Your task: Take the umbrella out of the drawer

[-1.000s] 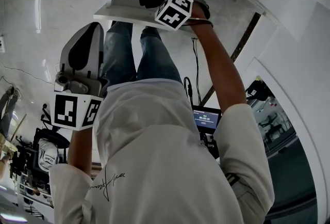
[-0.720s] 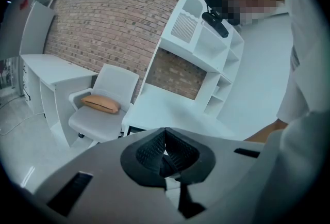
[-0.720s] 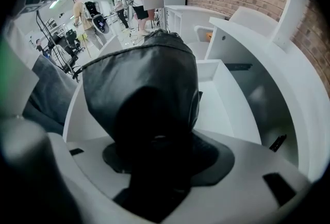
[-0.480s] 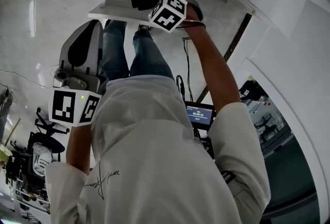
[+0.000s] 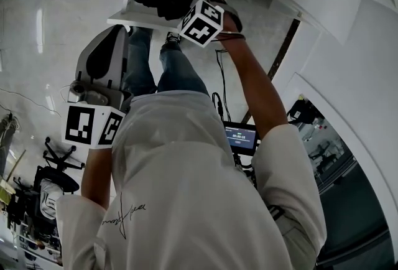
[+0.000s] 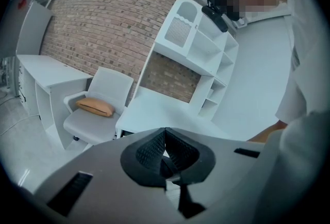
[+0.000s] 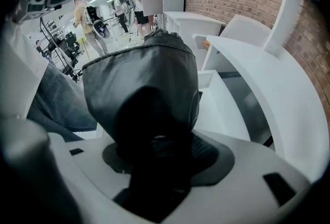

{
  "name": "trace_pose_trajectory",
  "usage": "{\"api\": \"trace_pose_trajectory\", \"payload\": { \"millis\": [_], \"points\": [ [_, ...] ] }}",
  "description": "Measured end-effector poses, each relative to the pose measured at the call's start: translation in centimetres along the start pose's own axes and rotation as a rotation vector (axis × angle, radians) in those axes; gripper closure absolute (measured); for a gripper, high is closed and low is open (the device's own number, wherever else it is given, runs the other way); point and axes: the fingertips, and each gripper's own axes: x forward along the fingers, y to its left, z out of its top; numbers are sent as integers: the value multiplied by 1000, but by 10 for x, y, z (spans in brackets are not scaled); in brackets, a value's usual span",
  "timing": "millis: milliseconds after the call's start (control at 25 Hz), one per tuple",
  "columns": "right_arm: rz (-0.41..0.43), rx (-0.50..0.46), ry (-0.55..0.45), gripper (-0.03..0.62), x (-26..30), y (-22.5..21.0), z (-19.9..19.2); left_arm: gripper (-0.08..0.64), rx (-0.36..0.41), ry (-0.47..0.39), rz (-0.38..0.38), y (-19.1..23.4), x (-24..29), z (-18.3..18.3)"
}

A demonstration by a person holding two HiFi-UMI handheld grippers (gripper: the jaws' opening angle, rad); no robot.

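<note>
Umbrella (image 7: 149,78), folded into its dark sleeve, is sitting in the right claw (image 7: 157,143), whose jaws are pressing on its near end. Its long axis is running straight out along those jaws, away from the claw's camera. In the head view it is hanging over the open white drawer (image 5: 134,13), and I cannot tell whether its far tip is clear of the drawer's rim. The left claw (image 6: 165,156) is hanging well apart at the person's side, jaws together on nothing, pointing out at the room. Judging by this, the coming move is calling for the right arm, the nearer one, to draw back along that axis.
</note>
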Motion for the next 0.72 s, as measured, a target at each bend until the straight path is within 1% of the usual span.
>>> {"api": "trace_pose_trajectory", "payload": {
  "millis": [240, 360, 480, 720],
  "points": [
    [-11, 2, -10, 341, -10, 4, 2, 545, 13, 0, -22, -9, -3, 1],
    [2, 21, -24, 341, -14, 9, 3, 545, 16, -7, -29, -14, -4, 2],
    [-4, 33, -34, 341, -21, 9, 3, 545, 18, -20, -38, -20, -4, 6],
    [-25, 24, -47, 341, -30, 9, 8, 545, 20, -39, -33, -19, -6, 9]
  ]
}}
